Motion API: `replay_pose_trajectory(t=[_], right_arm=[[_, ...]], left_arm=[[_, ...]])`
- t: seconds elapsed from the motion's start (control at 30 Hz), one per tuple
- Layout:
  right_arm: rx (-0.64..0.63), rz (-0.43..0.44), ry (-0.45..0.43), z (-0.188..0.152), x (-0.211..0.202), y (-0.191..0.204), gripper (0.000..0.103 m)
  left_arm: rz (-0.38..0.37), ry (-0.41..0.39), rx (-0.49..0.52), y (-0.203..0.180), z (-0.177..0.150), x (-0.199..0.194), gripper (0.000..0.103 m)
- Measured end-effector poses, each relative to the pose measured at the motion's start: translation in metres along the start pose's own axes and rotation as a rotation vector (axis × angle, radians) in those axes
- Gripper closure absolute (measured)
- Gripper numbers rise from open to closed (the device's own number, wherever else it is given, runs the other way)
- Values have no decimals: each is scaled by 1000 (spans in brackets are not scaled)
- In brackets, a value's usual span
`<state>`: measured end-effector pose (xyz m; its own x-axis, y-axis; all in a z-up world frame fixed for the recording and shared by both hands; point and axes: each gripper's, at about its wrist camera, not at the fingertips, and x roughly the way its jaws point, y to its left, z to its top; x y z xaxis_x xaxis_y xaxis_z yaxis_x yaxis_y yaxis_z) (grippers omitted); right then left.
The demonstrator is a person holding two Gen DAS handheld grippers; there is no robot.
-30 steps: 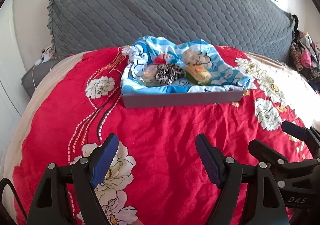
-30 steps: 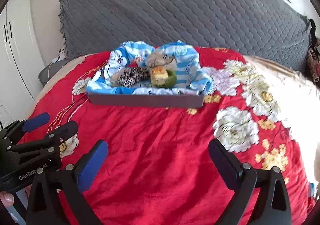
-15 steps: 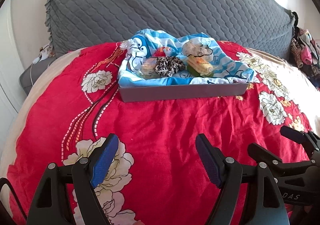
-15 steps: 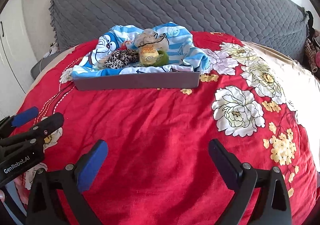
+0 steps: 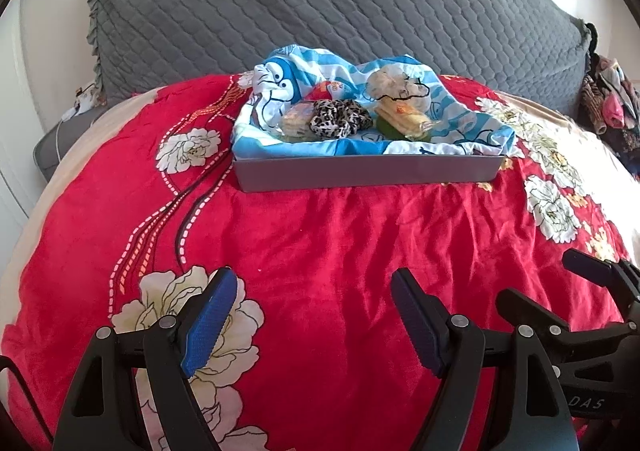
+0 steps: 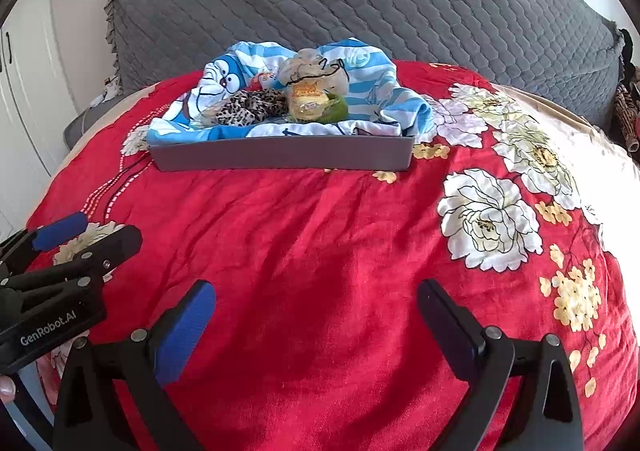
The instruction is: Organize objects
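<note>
one shallow grey tray (image 5: 368,173) lined with blue cartoon cloth (image 5: 460,131) | one leopard-print scrunchie (image 5: 338,117) inside | far ahead of left gripper (image 5: 312,321), right gripper (image 6: 316,325) | both released, empty

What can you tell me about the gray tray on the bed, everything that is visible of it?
The gray tray is long, shallow and rectangular, with a plain matte wall, perhaps plastic or card. It lies flat on the red floral blanket, near the gray quilted headboard. A blue cartoon cloth fills it and spills over the rim. No gripper touches it.
</note>
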<state>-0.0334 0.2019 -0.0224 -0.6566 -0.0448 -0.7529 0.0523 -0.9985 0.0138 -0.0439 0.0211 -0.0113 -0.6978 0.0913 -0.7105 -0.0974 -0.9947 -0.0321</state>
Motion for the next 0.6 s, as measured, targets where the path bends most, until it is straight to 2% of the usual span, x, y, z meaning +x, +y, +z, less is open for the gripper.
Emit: replay_pose_trajectory(t=[0.6], right_arm=[[-3, -17, 1, 0, 8, -3, 2]], left_arm=[[5, -16, 4, 2, -2, 4, 22]])
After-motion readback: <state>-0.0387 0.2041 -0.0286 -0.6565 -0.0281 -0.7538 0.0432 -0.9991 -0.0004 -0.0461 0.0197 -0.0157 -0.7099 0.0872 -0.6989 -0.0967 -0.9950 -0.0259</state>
